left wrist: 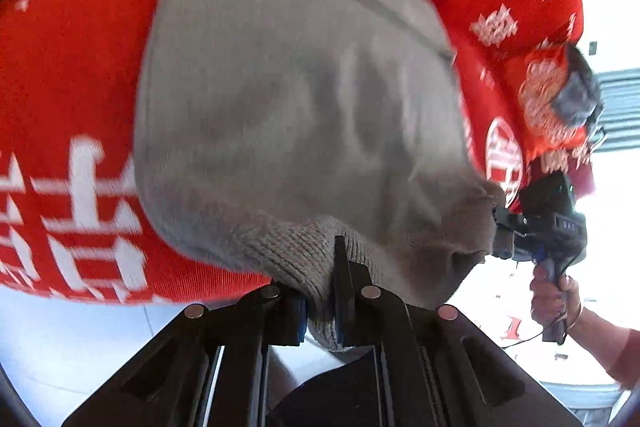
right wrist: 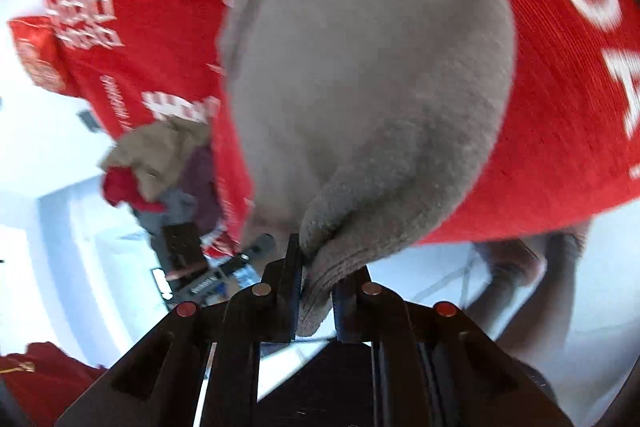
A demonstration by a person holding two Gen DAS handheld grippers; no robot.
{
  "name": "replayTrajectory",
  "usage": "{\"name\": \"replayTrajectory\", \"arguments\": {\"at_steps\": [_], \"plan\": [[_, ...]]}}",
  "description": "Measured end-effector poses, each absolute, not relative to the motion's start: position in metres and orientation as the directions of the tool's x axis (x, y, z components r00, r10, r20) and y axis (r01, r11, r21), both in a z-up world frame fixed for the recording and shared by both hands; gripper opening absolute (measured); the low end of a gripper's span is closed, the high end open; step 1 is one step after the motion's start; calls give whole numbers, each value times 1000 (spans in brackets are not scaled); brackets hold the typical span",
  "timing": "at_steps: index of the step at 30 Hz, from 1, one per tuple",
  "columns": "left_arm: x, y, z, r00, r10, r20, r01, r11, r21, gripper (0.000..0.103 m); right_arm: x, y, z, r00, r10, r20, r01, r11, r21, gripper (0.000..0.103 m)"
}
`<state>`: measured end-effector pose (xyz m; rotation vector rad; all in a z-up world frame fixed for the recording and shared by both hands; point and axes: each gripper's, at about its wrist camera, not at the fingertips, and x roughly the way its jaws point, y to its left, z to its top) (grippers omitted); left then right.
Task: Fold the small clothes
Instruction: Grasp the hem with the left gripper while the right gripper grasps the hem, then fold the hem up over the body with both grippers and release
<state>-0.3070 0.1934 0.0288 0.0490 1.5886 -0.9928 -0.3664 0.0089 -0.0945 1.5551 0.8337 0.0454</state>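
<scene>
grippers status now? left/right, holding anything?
Left gripper: closed on the ribbed edge of the grey knit garment.
Right gripper: closed on another edge of the same garment.

Materials and finish

Grey garment (left wrist: 296,99): matt ribbed knit, fuzzy. Red cloth (left wrist: 72,75): matt fine-ribbed weave, white print. Left hand-held gripper (left wrist: 320,311): black matt plastic.

The grey knit garment (left wrist: 288,99) runs past the top edge in both wrist views and is smeared by motion; white lettering on the red cloth (left wrist: 72,75) beneath blurs beyond reading; a clothes pile (right wrist: 168,171) is partly hidden behind the red cloth's edge, its pieces indistinct.
</scene>
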Motion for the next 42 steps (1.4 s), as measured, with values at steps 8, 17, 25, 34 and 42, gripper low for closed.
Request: {"name": "replayTrajectory", "arguments": {"at_steps": [8,17,25,34,42], "plan": [[-239,152,72,-172,-554,-815,548,633,-546,10,-322,-47,-34,849,439,-294,298,62,953,14],[-139,57,99,-48,-601,-798,557,647,-521,10,-234,-142,0,846,458,-273,240,131,962,14],[-64,-12,28,-16,-512,-859,496,741,-452,10,-148,-231,-59,806,484,-342,333,109,937,14],[-47,-32,-18,-19,-353,-935,474,821,-319,35,-106,-264,-143,708,503,-496,536,74,841,22],[-59,-12,38,112,-316,-942,474,850,-229,73,-118,-254,-84,732,510,-452,440,153,885,61]]}}
